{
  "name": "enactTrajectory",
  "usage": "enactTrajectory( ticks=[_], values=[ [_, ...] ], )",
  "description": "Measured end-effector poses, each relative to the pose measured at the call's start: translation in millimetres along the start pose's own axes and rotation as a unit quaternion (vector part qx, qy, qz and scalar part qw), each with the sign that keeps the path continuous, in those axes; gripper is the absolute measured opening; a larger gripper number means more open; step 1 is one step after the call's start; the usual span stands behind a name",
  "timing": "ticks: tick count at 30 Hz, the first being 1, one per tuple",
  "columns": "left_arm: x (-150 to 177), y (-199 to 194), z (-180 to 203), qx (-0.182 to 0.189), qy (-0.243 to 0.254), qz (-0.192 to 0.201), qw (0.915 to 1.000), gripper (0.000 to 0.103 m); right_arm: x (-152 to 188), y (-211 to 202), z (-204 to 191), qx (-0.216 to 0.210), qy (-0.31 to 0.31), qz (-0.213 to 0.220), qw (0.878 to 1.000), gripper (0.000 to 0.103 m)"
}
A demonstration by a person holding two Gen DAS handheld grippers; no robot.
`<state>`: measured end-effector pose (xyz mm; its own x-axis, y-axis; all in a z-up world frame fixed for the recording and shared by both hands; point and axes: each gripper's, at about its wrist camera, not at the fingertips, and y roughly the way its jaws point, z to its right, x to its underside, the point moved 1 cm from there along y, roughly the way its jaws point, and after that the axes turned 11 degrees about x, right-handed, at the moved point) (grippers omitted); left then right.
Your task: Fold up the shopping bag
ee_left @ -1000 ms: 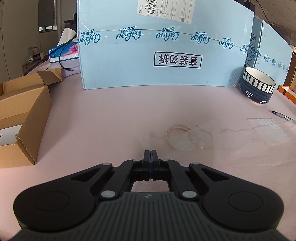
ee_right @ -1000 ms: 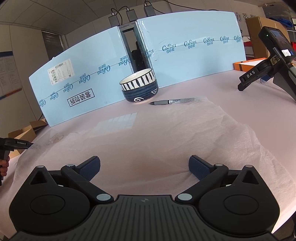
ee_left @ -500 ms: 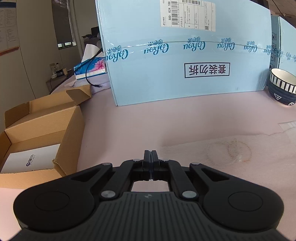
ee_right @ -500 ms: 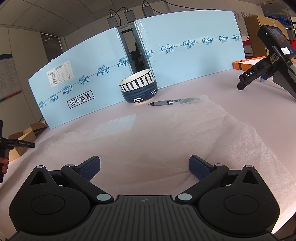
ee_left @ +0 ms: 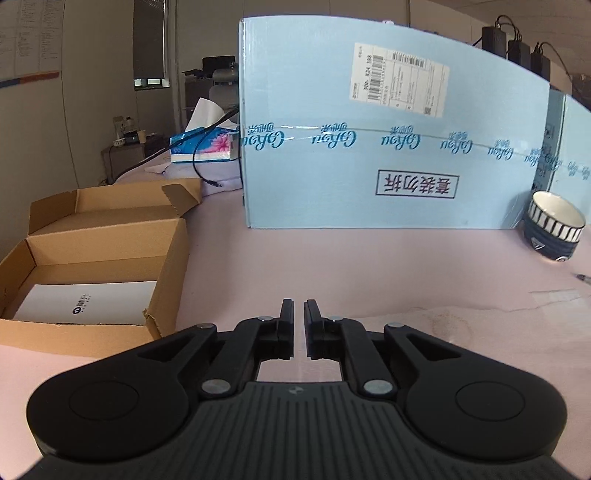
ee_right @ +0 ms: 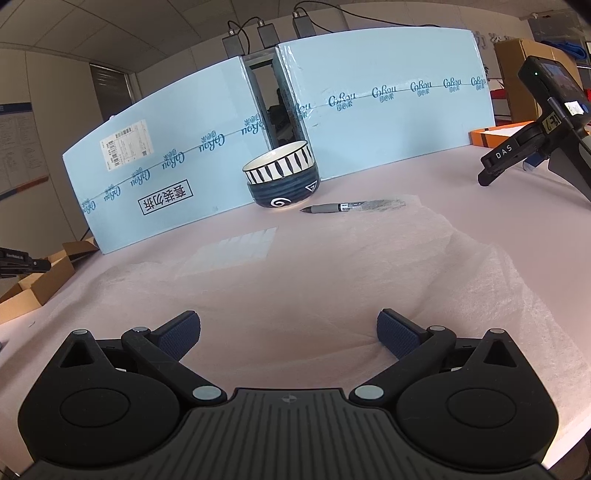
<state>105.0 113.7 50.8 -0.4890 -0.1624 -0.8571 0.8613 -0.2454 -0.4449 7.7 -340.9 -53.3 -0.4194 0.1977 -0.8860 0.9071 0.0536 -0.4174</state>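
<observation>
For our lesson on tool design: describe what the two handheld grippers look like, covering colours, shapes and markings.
Both are matte black plastic with a ribbed centre plate, two round discs at the sides and silver rivets on angled link arms. The left gripper has slim black fingers. The right gripper has dark blue textured pads. No cables or sleeves show.

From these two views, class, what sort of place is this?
Probably an office or lab workroom: blue shipping cartons used as a backdrop, an open cardboard box, power adapters, wall notices.
</observation>
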Motion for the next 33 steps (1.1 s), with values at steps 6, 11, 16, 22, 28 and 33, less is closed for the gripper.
enactTrajectory(
  ticks=[6, 11, 16, 22, 28, 33],
  values=[
    [38.9, -23.3, 64.7, 0.115, 0.011, -0.011, 0.9933, 0.037, -2.9, -4.9, 7.4, -0.006, 0.044, -0.002, 0.999, 0.103],
    [77.8, -35.9, 81.7, 0.076, 0.045, -0.042, 0.9952, 0.047, -8.9, -24.8, 35.0, -0.01, 0.133, 0.0, 0.991, 0.103],
    [107.0, -75.4, 55.1, 0.011, -0.01, -0.02, 0.9997, 0.061, -4.8, -50.6, 57.3, 0.009, 0.174, 0.032, 0.984, 0.103],
    [144.9, -123.2, 33.1, -0.029, -0.107, 0.018, 0.9936, 0.063, 2.1, -46.7, 71.3, 0.014, 0.228, 0.038, 0.973, 0.103],
    [159.9, -133.9, 53.0, -0.076, -0.048, 0.009, 0.9959, 0.073, 4.0, -55.2, 34.8, 0.042, 0.112, 0.069, 0.99, 0.103],
    [165.7, -127.4, 64.8, -0.107, 0.012, -0.008, 0.9942, 0.071, 11.2, -53.5, 19.3, 0.054, 0.061, 0.064, 0.995, 0.103]
  ],
)
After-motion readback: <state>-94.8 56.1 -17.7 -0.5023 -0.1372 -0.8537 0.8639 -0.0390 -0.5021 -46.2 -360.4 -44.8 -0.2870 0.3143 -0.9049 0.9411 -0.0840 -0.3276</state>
